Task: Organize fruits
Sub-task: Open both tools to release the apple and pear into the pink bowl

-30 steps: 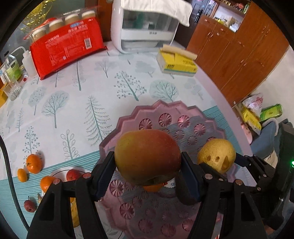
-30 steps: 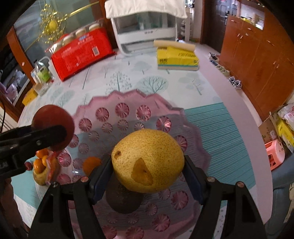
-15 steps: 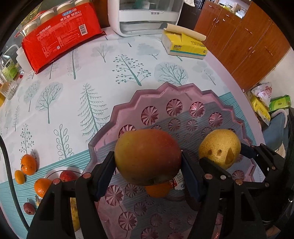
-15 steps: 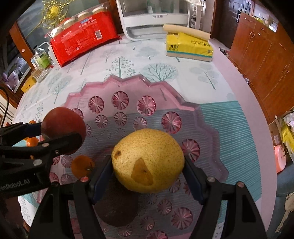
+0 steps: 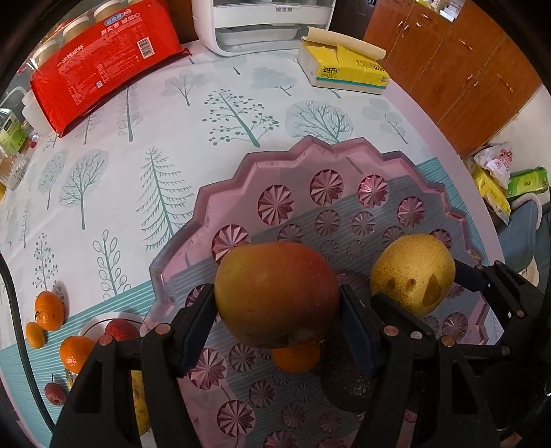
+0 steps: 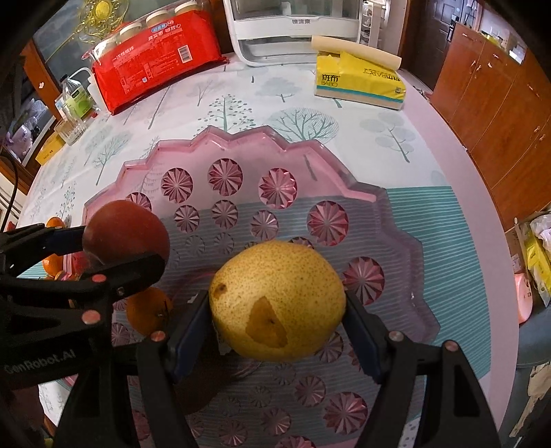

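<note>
My left gripper (image 5: pixel 275 299) is shut on a red and yellow apple (image 5: pixel 277 289), held low over the pink scalloped tray (image 5: pixel 241 179). Beside it on the right, my right gripper (image 6: pixel 277 306) is shut on a speckled yellow pear (image 6: pixel 277 299) above the same tray (image 6: pixel 241 138). In the right wrist view the apple (image 6: pixel 125 232) and the left gripper (image 6: pixel 113 248) show at the left. An orange (image 5: pixel 296 358) and a dark fruit (image 5: pixel 347 389) lie in the tray under the fingers. The pear (image 5: pixel 413 272) shows at the right of the left wrist view.
Left of the tray lie small oranges (image 5: pixel 50 308) and a white plate (image 5: pixel 93 324) with a red fruit (image 5: pixel 118 329). At the back stand a red pack (image 5: pixel 103 58), a yellow tissue box (image 5: pixel 344 69) and a white appliance (image 5: pixel 261 24). The table edge (image 6: pixel 482 193) curves at the right.
Both grippers have sunk closer to the tray and tilted further down, each with its fruit still gripped. The tray now fills more of both views.
</note>
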`<state>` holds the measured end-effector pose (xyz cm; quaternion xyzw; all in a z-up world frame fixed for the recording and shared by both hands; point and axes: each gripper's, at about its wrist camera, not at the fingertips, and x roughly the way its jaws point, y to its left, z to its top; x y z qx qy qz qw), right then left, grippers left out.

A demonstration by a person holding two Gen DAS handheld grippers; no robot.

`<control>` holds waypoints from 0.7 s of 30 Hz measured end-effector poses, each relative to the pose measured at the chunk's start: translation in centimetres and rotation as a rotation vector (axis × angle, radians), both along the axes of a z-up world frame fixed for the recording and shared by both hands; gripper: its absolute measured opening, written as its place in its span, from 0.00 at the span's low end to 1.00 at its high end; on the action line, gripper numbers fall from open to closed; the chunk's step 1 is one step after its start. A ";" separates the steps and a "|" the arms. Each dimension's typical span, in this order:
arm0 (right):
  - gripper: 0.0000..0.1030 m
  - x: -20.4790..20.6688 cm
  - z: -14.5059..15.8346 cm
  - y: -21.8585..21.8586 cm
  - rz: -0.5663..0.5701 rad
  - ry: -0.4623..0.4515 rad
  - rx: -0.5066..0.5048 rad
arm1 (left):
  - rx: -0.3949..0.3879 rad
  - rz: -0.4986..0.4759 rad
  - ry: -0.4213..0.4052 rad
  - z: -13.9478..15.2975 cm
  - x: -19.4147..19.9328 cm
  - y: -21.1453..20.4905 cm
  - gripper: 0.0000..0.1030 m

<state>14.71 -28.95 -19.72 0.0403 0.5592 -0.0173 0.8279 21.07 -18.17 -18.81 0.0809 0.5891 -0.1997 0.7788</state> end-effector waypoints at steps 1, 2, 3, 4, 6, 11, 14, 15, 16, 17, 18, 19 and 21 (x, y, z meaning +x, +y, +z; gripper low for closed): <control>0.74 0.0 0.0 0.0 -0.001 0.002 0.002 | 0.003 -0.001 0.001 0.0 0.0 -0.1 0.67; 0.74 0.0 -0.1 0.0 -0.002 0.004 0.005 | 0.008 -0.004 0.003 -0.1 -0.1 -0.1 0.67; 0.74 0.0 -0.1 0.0 -0.003 0.007 0.007 | 0.010 -0.006 0.002 -0.1 -0.1 -0.2 0.67; 0.74 -0.1 -0.2 0.1 -0.003 0.011 0.009 | 0.015 -0.010 0.004 -0.1 -0.1 -0.3 0.67; 0.74 -0.1 -0.4 0.2 0.000 0.022 0.020 | 0.021 -0.010 0.010 -0.1 -0.1 -0.4 0.67; 0.74 -0.1 -0.6 0.3 -0.001 0.033 0.037 | 0.042 -0.002 0.009 0.0 -0.2 -0.3 0.80; 0.74 -0.2 -0.6 0.3 -0.003 0.037 0.040 | 0.030 0.001 0.013 0.4 -0.3 -0.1 0.85; 0.74 -0.2 -0.6 0.3 -0.003 0.037 0.043 | 0.036 0.007 0.019 0.4 -0.2 0.1 0.85; 0.74 -0.3 -0.5 0.3 -0.004 0.037 0.049 | 0.042 0.011 0.021 0.4 -0.2 0.1 0.86; 0.76 -0.4 -0.4 0.2 -0.011 0.034 0.046 | 0.048 0.016 0.022 0.5 -0.2 0.3 0.86; 0.75 -0.4 -0.2 0.1 -0.014 0.025 0.046 | 0.049 0.019 0.023 0.5 -0.2 0.4 0.86; 0.75 -0.6 0.1 0.1 -0.013 0.011 0.061 | 0.049 0.027 0.024 0.7 -0.2 0.6 0.86; 0.75 -0.7 0.5 0.0 -0.016 0.003 0.070 | 0.041 0.038 0.024 1.1 -0.2 0.9 0.88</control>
